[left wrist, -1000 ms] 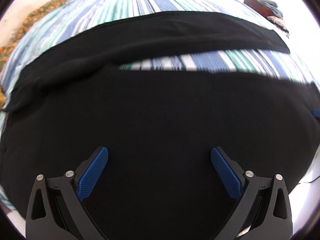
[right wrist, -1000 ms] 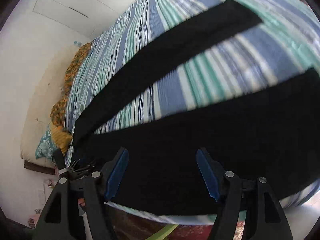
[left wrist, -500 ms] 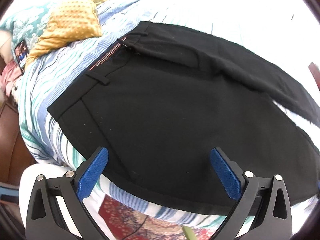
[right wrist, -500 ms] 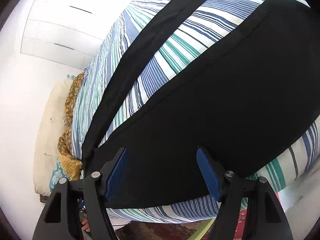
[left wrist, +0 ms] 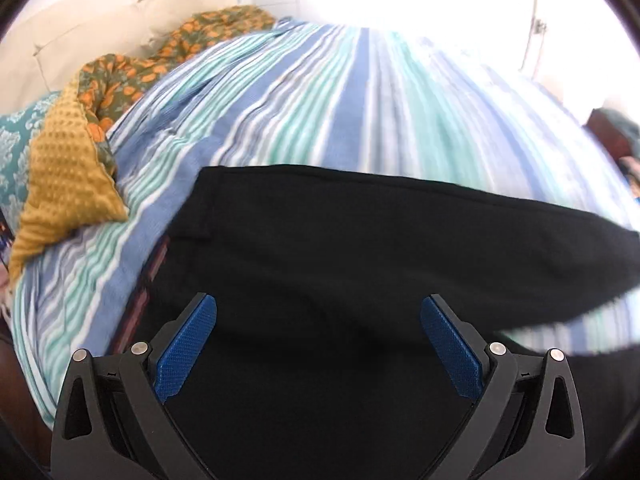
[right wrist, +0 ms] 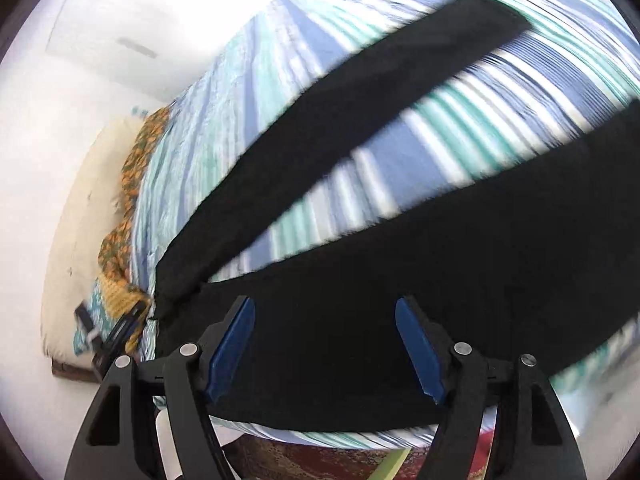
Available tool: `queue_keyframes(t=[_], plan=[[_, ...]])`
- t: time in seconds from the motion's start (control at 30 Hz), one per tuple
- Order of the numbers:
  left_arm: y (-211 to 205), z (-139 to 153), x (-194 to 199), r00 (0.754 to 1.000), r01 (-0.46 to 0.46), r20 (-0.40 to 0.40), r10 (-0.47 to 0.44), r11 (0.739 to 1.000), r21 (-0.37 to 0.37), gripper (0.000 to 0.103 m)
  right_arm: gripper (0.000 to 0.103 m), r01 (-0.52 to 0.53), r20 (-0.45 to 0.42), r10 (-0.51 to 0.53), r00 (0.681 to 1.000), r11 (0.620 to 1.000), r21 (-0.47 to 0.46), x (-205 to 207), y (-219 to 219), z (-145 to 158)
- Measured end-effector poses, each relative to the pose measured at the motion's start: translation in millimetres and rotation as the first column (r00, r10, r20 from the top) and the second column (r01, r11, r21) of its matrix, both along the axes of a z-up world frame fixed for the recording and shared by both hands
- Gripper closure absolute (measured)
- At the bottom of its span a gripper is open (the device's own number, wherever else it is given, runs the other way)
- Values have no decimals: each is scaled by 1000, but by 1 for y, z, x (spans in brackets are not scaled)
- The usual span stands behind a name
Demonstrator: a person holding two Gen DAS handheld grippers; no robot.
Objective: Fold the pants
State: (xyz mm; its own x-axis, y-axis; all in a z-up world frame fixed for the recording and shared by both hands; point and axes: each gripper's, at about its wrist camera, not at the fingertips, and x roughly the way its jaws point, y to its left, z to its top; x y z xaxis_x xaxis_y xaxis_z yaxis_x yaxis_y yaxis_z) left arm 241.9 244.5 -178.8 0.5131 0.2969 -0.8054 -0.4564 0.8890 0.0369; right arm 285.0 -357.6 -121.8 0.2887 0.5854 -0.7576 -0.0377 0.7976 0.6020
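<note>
Black pants lie spread flat on a blue, teal and white striped bed cover. In the left wrist view the waistband end is at the left and my left gripper hovers open over the upper part of the pants, holding nothing. In the right wrist view the two legs of the pants spread apart in a V with striped cover between them. My right gripper is open and empty over the near leg, close to the bed's front edge.
A mustard knitted pillow, an orange-patterned cloth and a teal pillow lie at the head of the bed by a cream headboard. A patterned red rug shows below the bed's edge. The left gripper shows at the left in the right wrist view.
Both views have swung. The left gripper has moved from the bed's front edge in over the pants near the waistband. The right gripper has shifted along the near leg. Both stay open.
</note>
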Motion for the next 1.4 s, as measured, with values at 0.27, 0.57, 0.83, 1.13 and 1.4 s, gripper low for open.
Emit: queue_keyframes(t=[0.27, 0.57, 0.83, 1.13, 1.4], plan=[[58, -70, -3, 986, -164, -27, 162, 979, -120, 0, 25, -318, 141, 330, 933, 942, -105, 77, 160, 23], [43, -86, -8, 988, -156, 6, 156, 988, -10, 0, 26, -478, 81, 515, 854, 835, -273, 175, 223, -59], [40, -93, -6, 987, -158, 2, 158, 987, 36, 1, 31, 42, 123, 24, 992, 863, -503, 281, -74, -66], [39, -96, -3, 988, -156, -13, 157, 986, 58, 1, 33, 116, 139, -54, 989, 867, -484, 310, -174, -44], [39, -97, -2, 987, -156, -14, 158, 986, 64, 1, 98, 124, 188, -35, 982, 867, -482, 293, -139, -44]])
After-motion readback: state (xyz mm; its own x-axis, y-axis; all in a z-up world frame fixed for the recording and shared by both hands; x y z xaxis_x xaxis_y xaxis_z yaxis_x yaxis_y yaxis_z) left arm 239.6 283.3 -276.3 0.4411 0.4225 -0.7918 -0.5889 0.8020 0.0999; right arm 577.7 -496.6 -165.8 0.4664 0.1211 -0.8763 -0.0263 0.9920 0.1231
